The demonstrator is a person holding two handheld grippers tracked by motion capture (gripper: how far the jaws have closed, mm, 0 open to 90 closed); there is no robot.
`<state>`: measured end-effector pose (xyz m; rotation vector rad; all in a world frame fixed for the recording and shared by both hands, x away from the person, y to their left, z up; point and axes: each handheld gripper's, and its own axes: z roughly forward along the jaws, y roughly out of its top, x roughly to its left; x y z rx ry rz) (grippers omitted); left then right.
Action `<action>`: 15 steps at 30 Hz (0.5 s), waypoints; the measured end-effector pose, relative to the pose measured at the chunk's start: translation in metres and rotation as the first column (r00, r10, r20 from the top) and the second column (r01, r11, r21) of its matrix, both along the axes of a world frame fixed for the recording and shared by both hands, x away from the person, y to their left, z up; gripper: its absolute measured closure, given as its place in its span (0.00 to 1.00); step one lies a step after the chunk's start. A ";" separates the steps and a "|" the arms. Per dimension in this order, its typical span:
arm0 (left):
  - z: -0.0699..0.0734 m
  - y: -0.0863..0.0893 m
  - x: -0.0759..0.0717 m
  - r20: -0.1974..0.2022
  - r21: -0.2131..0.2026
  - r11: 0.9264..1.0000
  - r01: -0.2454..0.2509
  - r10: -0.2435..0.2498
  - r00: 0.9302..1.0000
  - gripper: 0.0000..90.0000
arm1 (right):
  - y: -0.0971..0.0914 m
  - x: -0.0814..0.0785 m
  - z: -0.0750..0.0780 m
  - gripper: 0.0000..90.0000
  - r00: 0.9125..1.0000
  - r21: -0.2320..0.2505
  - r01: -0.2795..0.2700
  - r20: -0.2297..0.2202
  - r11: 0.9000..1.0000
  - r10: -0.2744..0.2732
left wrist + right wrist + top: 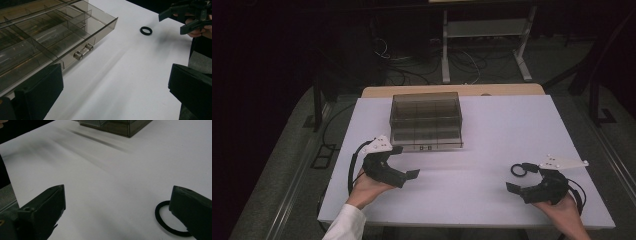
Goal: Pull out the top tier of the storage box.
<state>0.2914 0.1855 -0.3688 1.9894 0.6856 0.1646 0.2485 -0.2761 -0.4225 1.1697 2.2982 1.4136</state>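
A smoky clear plastic drawer box (426, 119) stands at the middle back of the white table (492, 125). Its lowest drawer (75, 37), with dividers and a small metal handle (83, 52), looks pulled out a little. A black ring (518, 170) lies flat on the table at the front right. My left gripper (406, 161) rests open just in front of the box's left corner, nothing between its jaws (115, 95). My right gripper (521, 178) is open right beside the ring (167, 222), whose far side is hidden behind the right-hand jaw.
From the left gripper view the ring (146, 30) lies far across the table with the right gripper (185, 18) beyond it. The box's corner (117, 126) sits far ahead of the right gripper. Bare tabletop (462, 175) lies between the two hands.
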 end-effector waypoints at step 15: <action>-0.021 0.015 -0.015 -0.012 -0.026 0.999 -0.032 0.032 0.999 0.00 | 0.001 0.000 0.000 0.00 1.000 -0.004 -0.002 -0.002 1.000 0.002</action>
